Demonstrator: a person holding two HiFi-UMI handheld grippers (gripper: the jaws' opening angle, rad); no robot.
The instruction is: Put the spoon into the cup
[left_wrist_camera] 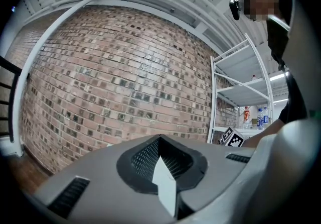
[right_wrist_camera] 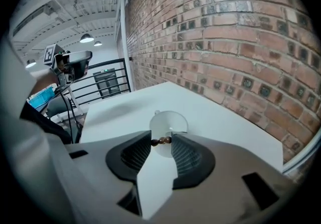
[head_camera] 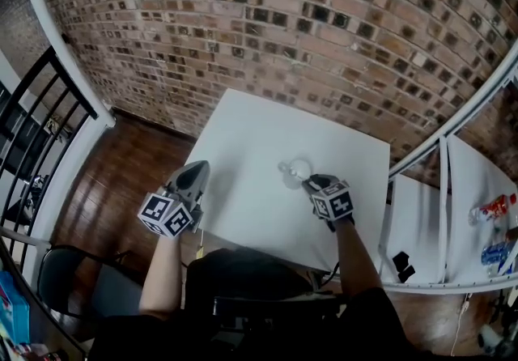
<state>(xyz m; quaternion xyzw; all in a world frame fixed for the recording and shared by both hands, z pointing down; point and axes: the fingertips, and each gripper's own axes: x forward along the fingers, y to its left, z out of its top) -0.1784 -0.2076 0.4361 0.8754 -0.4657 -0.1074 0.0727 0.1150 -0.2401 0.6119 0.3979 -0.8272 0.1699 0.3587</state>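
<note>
The right gripper (right_wrist_camera: 161,140) pinches the spoon (right_wrist_camera: 160,141) by a thin brown stretch of its handle, one pad pressing from each side; the white cup (right_wrist_camera: 169,120) stands upright on the white table (right_wrist_camera: 225,122) just beyond the jaw tips (the spoon's bowl cannot be made out). The left gripper (left_wrist_camera: 160,142), jaws pressed together with nothing between them, is held beside the table's edge; it faces the brick wall (left_wrist_camera: 125,82).
</note>
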